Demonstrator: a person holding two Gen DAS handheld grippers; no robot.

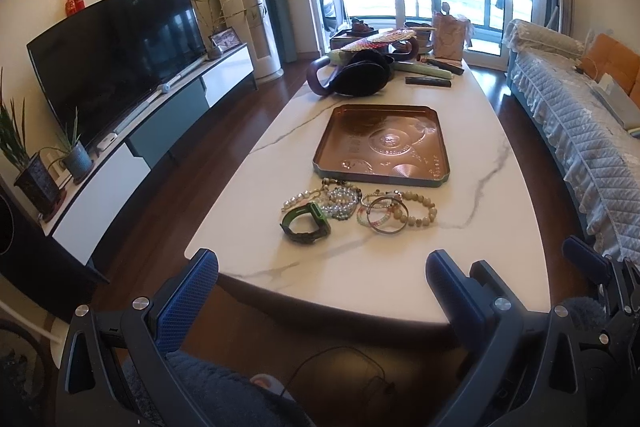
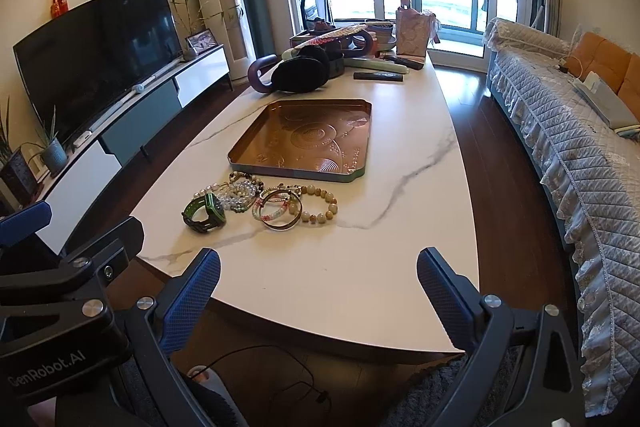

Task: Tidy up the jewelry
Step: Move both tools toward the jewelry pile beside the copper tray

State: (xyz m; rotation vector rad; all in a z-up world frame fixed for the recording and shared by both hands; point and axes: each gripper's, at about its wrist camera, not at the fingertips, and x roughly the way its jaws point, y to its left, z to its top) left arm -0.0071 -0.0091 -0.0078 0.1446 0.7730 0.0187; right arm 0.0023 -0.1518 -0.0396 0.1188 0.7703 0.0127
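A copper-coloured tray [image 1: 384,147] [image 2: 304,143] lies empty on the white marble table [image 1: 360,275] [image 2: 340,267]. Just in front of it is a pile of jewelry: a green and black watch [image 1: 307,223] [image 2: 203,213], pale bead bracelets [image 1: 340,201] [image 2: 240,195], thin bangles [image 1: 384,217] [image 2: 278,213] and a large tan bead bracelet [image 1: 420,213] [image 2: 320,205]. My left gripper [image 1: 322,269] is open and empty above the table's near edge. My right gripper [image 2: 318,267] is open and empty beside it, short of the jewelry. The left gripper's body also shows in the right wrist view.
The table's far end holds dark bags [image 1: 360,73] [image 2: 304,69], a fan, remotes [image 1: 430,81] and a patterned gift bag [image 1: 450,35]. A TV [image 1: 116,55] on a low cabinet stands left. A covered sofa [image 1: 580,131] [image 2: 568,147] runs along the right. Cables lie on the floor below.
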